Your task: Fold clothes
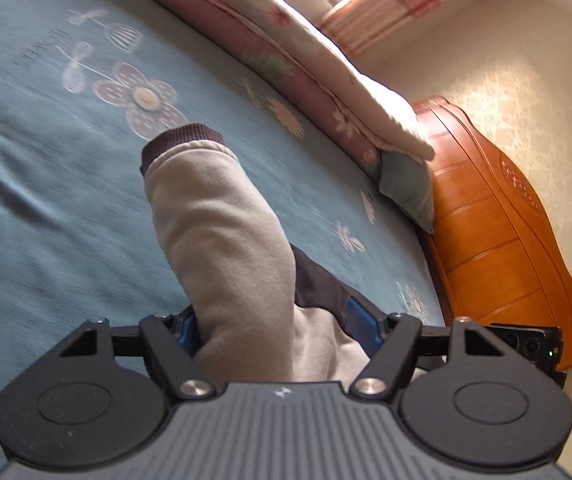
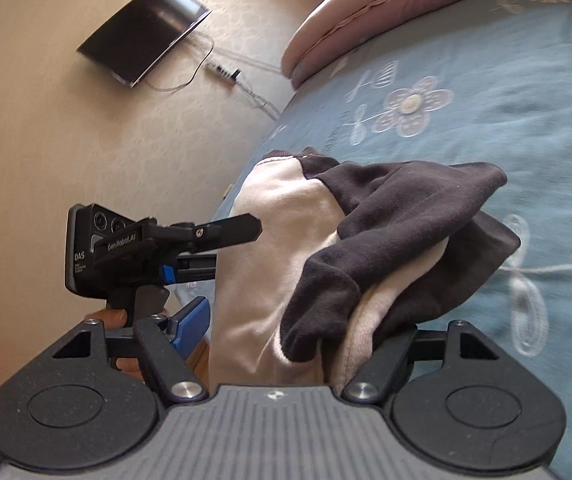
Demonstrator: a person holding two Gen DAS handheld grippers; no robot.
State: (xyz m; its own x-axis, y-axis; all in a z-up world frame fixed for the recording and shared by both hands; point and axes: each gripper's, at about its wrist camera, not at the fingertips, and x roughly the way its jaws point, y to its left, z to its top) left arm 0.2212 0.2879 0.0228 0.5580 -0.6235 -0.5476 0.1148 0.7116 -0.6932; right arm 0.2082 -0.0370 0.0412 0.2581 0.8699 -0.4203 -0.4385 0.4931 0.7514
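grip: left gripper (image 1: 281, 332) and right gripper (image 2: 286, 336) each bunch the beige-and-dark-brown fleece sweatshirt (image 1: 221, 236) | why: lifted off teal floral bedspread (image 1: 45, 184) to fold

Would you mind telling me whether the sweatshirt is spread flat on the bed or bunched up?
Bunched up: the sweatshirt is gathered in thick folds between both grippers, its dark part draped over the beige.

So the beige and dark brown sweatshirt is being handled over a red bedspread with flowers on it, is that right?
Not quite: the bedspread is teal blue, not red, as the left wrist view shows. The rest holds: it has a flower pattern, and the beige and dark brown sweatshirt is over it.
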